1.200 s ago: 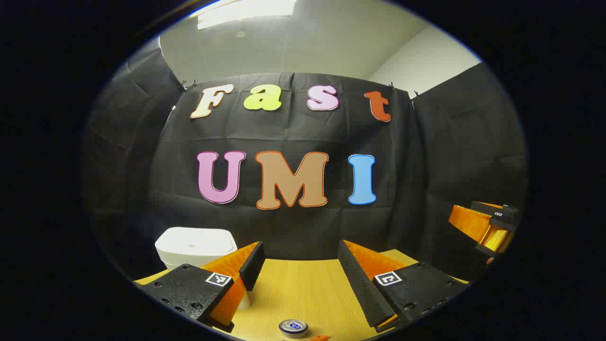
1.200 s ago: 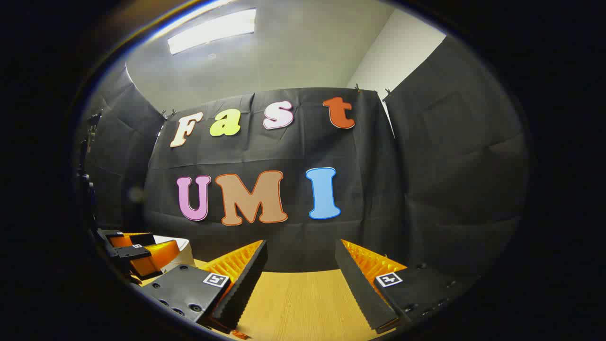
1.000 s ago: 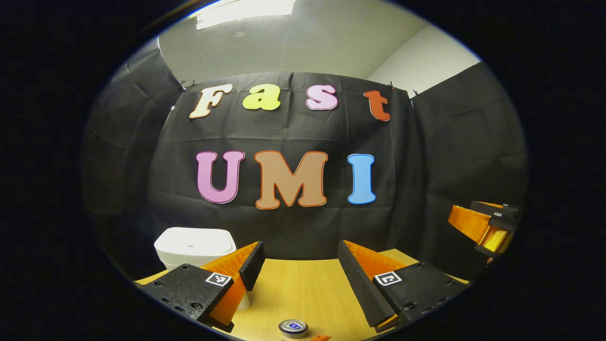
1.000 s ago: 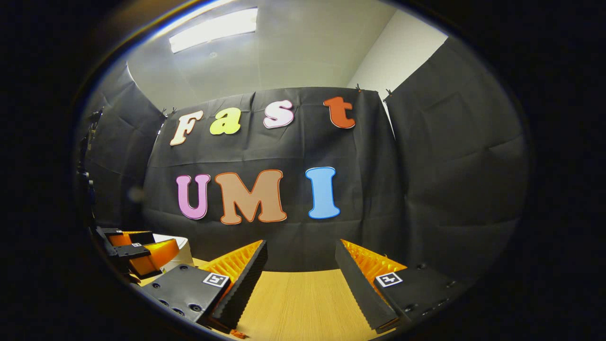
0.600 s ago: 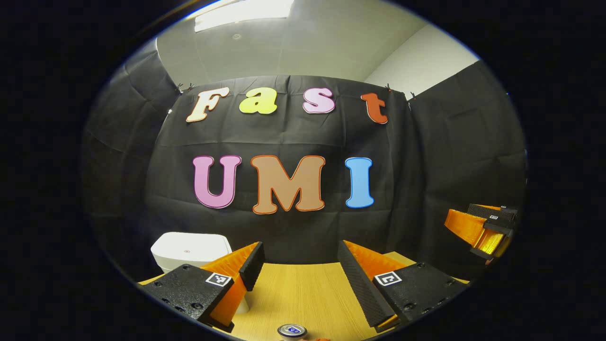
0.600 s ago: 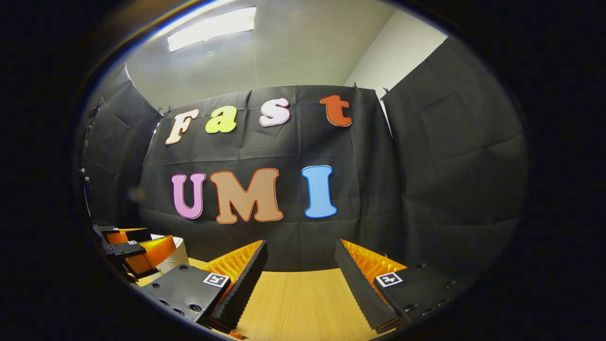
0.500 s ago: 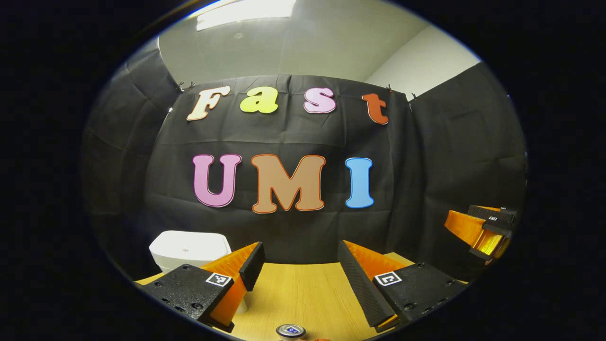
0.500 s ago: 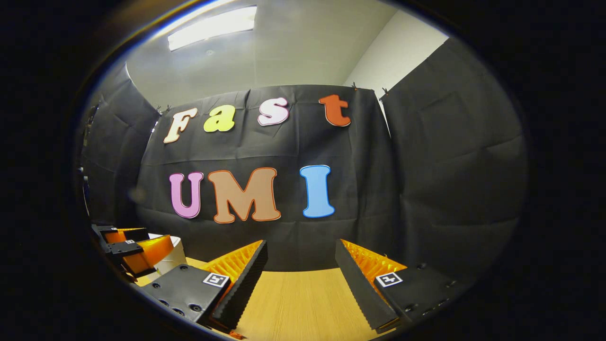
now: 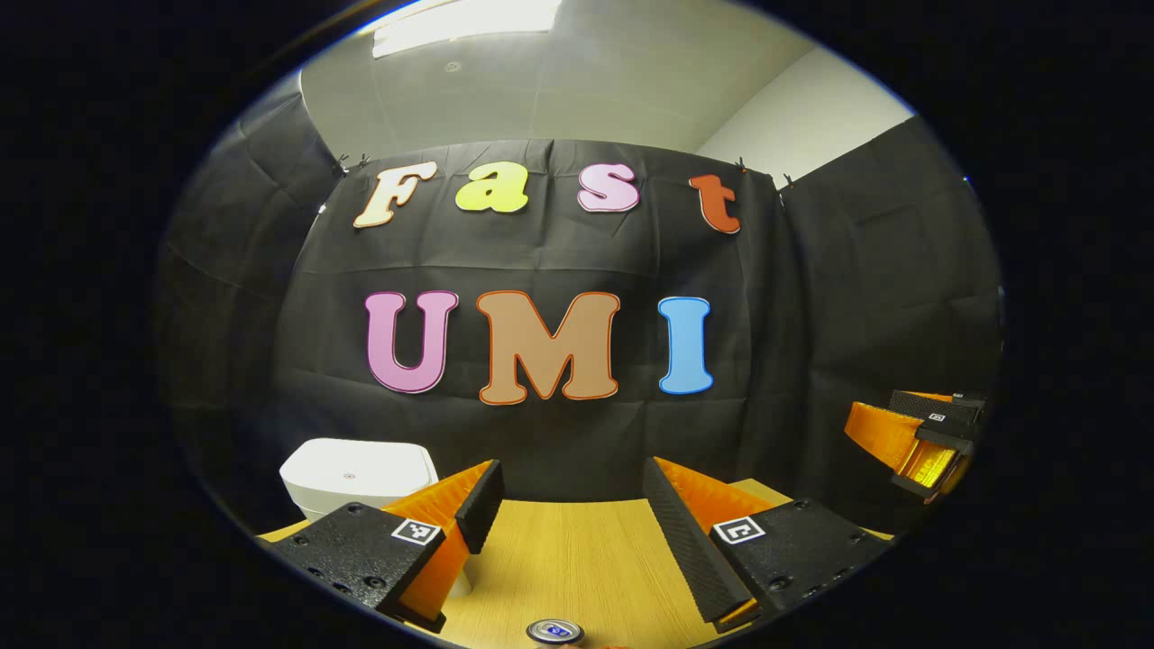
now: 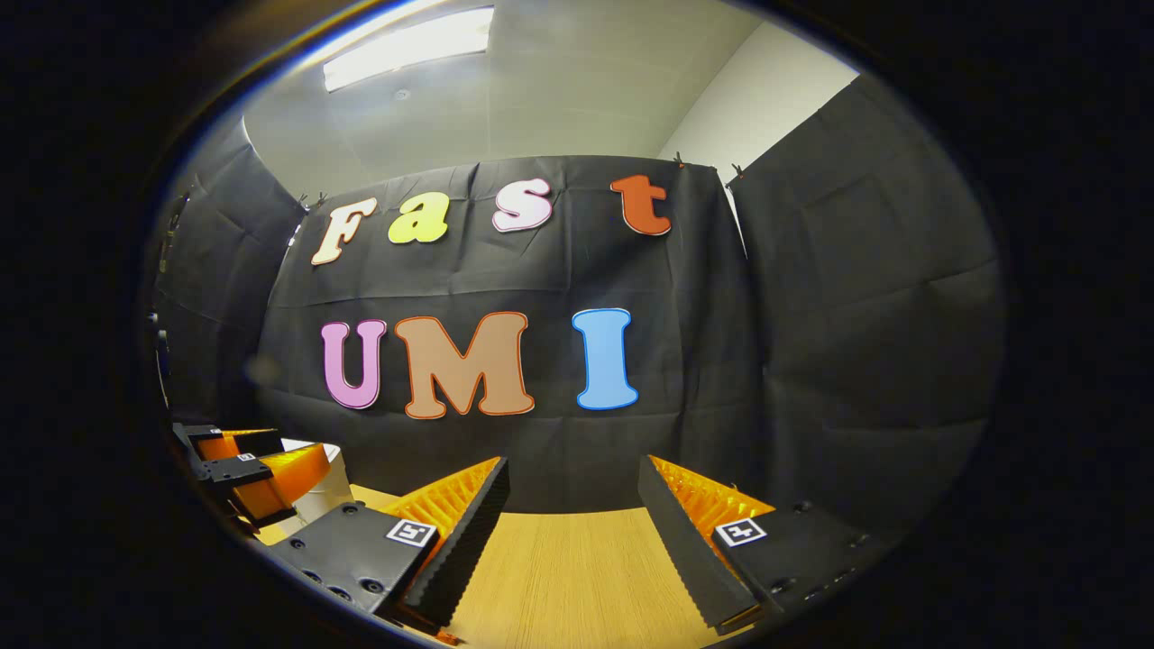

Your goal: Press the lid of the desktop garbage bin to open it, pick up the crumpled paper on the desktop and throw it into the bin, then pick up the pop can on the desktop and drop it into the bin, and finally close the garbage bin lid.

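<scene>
Grippers level above wooden desktop: left gripper and right gripper both spread wide, empty. Left gripper view: white bin far left, lid down; pop can near edge.

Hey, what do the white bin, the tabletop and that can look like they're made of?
The bin looks like smooth white plastic: rounded corners, a soft matte sheen on its closed lid. The tabletop shows fine straight grain in a light yellow tone, so wood or a wood-look laminate; I cannot tell which. The can shows a shiny silvery top, likely aluminium.
</scene>
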